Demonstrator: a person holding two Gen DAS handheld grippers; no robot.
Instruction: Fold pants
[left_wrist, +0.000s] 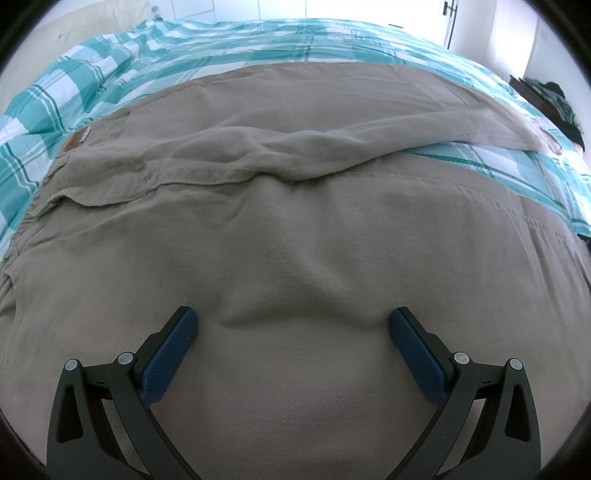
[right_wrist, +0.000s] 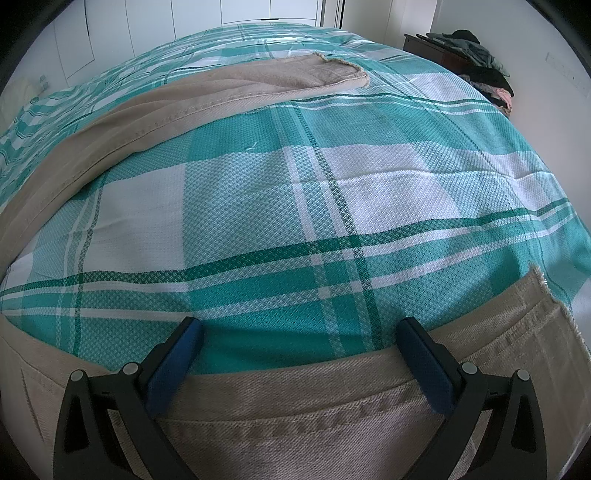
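Beige pants (left_wrist: 295, 229) lie spread flat on a teal and white plaid bedspread (left_wrist: 192, 48), waistband with a brown patch (left_wrist: 75, 138) at the left. My left gripper (left_wrist: 293, 323) is open, low over the near leg's upper part, its jaws wide apart with nothing between them. In the right wrist view the near leg (right_wrist: 295, 402) runs along the bottom to its frayed hem (right_wrist: 554, 299), and the far leg (right_wrist: 207, 96) curves away at the upper left. My right gripper (right_wrist: 299, 334) is open and empty over the near leg's far edge.
The plaid bedspread (right_wrist: 332, 192) shows bare between the two legs. A dark nightstand with piled clothes (right_wrist: 476, 62) stands at the far right. White cupboard doors (right_wrist: 184, 14) line the far wall. The bed's right edge (right_wrist: 576, 266) drops off close to the hem.
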